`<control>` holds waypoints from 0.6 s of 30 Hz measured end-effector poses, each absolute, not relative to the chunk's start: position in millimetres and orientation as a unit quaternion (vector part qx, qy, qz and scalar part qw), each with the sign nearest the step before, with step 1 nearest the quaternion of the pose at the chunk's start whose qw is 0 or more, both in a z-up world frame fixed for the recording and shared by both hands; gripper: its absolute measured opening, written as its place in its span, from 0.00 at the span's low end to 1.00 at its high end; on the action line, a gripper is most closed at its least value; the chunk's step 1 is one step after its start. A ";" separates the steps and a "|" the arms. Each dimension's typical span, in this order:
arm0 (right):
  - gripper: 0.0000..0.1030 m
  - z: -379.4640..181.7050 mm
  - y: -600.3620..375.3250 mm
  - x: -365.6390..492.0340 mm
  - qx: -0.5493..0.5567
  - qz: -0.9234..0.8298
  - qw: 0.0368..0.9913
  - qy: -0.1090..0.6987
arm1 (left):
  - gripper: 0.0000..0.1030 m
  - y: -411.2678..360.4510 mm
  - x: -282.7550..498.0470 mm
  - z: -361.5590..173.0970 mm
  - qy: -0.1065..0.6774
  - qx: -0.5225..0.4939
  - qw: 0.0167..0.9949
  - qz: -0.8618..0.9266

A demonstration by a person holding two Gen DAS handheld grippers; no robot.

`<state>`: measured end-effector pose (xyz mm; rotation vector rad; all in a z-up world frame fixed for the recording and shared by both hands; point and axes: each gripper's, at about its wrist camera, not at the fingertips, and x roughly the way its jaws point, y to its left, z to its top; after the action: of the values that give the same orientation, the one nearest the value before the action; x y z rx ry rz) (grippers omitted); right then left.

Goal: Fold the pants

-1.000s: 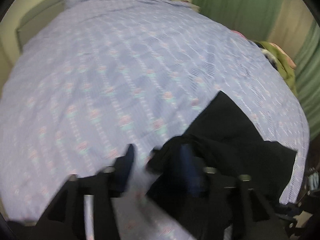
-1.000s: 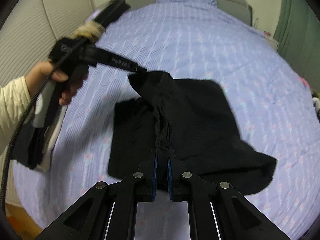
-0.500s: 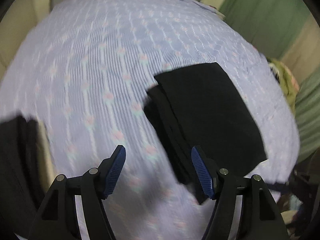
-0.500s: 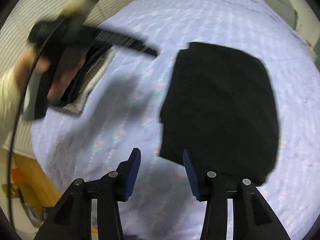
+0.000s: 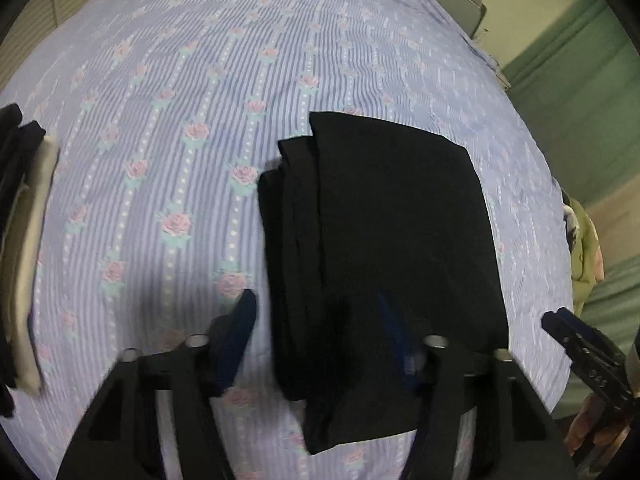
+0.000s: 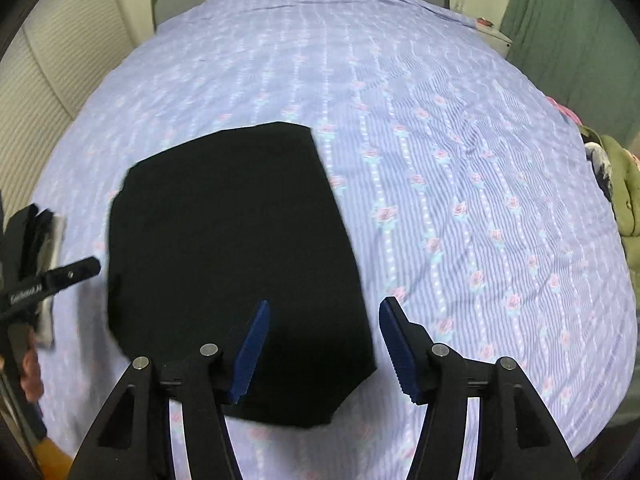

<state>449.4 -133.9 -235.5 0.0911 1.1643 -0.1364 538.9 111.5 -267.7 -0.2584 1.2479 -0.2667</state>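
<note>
Your black pants (image 5: 392, 240) lie folded into a compact rectangle on the lilac striped bedsheet (image 5: 180, 100) with its rose print, towards the foot end of the bed. In the left wrist view the stacked fold edges show along the rectangle's left side, several layers stepped one over another.

Your left gripper (image 5: 320, 344) hangs above the near left part of the pants. Its jaws are closing. The left finger (image 5: 236, 344) stands over bare sheet just beside the stacked edge; the right finger (image 5: 394, 332) is blurred and stands over the black cloth. The fold edge lies in the line between them, but neither pad can be seen pressing on it, so you have hold of nothing there.

Your right gripper (image 6: 322, 344) sits over the near right corner of the pants (image 6: 232, 256). Its jaws are opening, about half spread. The left pad (image 6: 252, 352) is over the black fabric, the right pad (image 6: 400, 352) is over bare sheet just past the pants' right edge. Nothing is clamped.

In the right wrist view your left gripper's tip (image 6: 60, 276) shows at the left edge, just beside the pants. A pile of dark and pale folded clothes (image 5: 24, 248) lies at the bed's left edge, well apart from the pants. An olive garment (image 6: 616, 184) lies at the right edge of the bed.
</note>
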 end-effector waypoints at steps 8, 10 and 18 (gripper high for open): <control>0.57 -253.6 -136.8 463.9 0.066 -0.025 0.828 0.556 | 0.22 94.7 551.2 -267.8 0.568 -0.122 0.798 -0.161; 0.57 -255.4 -133.4 463.6 0.067 -0.016 0.827 0.558 | 0.22 94.0 560.3 -270.2 0.573 -0.114 0.797 -0.154; 0.57 -256.2 -121.9 464.2 0.059 0.011 0.825 0.562 | 0.22 94.4 576.3 -290.9 0.601 -0.126 0.776 -0.145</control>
<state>464.2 -121.9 -256.2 0.1256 1.1953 0.0238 576.3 94.4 -290.9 -0.2718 1.3011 -0.3133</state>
